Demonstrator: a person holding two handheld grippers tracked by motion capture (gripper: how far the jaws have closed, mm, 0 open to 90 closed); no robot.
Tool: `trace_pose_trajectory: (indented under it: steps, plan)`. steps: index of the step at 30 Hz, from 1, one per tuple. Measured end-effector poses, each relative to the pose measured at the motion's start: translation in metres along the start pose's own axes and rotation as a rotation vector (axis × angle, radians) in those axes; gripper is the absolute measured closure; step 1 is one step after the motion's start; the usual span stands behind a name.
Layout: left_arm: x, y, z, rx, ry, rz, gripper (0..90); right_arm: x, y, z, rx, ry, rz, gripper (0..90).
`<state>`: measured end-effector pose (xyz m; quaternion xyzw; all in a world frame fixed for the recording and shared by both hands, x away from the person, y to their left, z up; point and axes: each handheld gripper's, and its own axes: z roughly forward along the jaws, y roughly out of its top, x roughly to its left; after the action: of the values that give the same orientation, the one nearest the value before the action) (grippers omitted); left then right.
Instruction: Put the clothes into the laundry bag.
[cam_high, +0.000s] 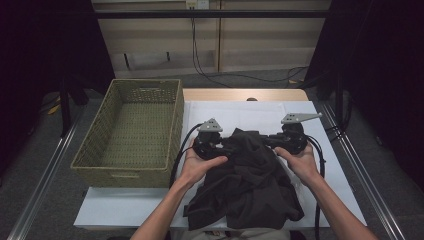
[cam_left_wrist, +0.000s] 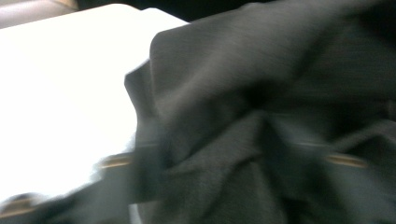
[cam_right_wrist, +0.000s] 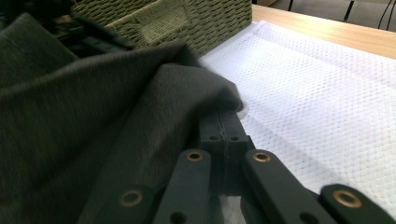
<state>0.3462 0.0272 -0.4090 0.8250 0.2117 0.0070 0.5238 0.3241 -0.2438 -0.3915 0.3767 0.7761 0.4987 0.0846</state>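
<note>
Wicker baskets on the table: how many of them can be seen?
1. The wicker basket stands at the left of the table, beside the white mat, left of the dark garment. Its corner is also in the right gripper view.

The garment (cam_high: 247, 180) held between the two tongs is dark charcoal grey, plain, with a faint heathered weave. Both tongs, left (cam_high: 227, 147) and right (cam_high: 267, 142), are black with brass-coloured rivets and pale grey top plates. Under them lies a white cloth (cam_right_wrist: 317, 93) with a fine honeycomb texture, over a light wood tabletop (cam_right_wrist: 336, 30). Left of the left tongs stands an olive-green woven basket (cam_high: 95, 150).
</note>
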Motion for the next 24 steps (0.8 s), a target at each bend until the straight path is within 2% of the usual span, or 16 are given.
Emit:
trace_pose_trajectory:
  steps: [2,5,10,12,14,16,17,19,20,21,23,24]
  plan:
    - [-0.005,0.002,-0.003,-0.010,-0.040,0.016,74.7,-0.002,0.000,-0.002,-0.005,-0.002,0.007,90.0]
    - [-0.014,0.005,-0.007,0.005,-0.069,0.050,80.5,-0.003,0.000,-0.004,-0.009,-0.015,0.012,90.0]
    - [-0.030,0.008,0.003,0.017,-0.122,0.088,82.7,-0.002,0.000,-0.001,-0.002,-0.017,0.010,90.0]
    - [-0.036,0.008,0.009,0.014,-0.148,0.086,83.1,-0.001,0.000,-0.001,-0.001,-0.021,0.005,90.0]
    - [-0.042,0.008,0.018,0.020,-0.183,0.078,83.5,-0.001,0.000,-0.001,-0.005,-0.025,-0.005,90.0]
    - [-0.055,0.009,0.033,0.036,-0.202,0.098,84.0,-0.002,0.000,-0.001,-0.013,-0.018,-0.001,90.0]
    - [-0.059,0.010,0.037,0.062,-0.192,0.123,84.1,-0.002,0.000,-0.002,-0.015,-0.015,0.000,90.0]
    - [-0.062,0.009,0.044,0.100,-0.153,0.138,84.4,-0.002,0.001,-0.004,-0.018,-0.015,-0.004,90.0]
    - [-0.060,0.007,0.047,0.120,-0.149,0.122,84.5,-0.001,0.001,-0.005,-0.024,-0.015,-0.005,90.0]
    - [-0.057,0.005,0.050,0.135,-0.127,0.112,84.6,0.000,0.002,-0.008,-0.034,-0.012,-0.006,90.0]
    - [-0.050,-0.001,0.055,0.173,-0.057,0.124,84.5,0.002,0.005,-0.011,-0.049,-0.008,-0.013,90.0]
    - [-0.046,-0.003,0.057,0.174,-0.034,0.109,84.5,0.004,0.007,-0.014,-0.064,-0.003,-0.013,90.0]
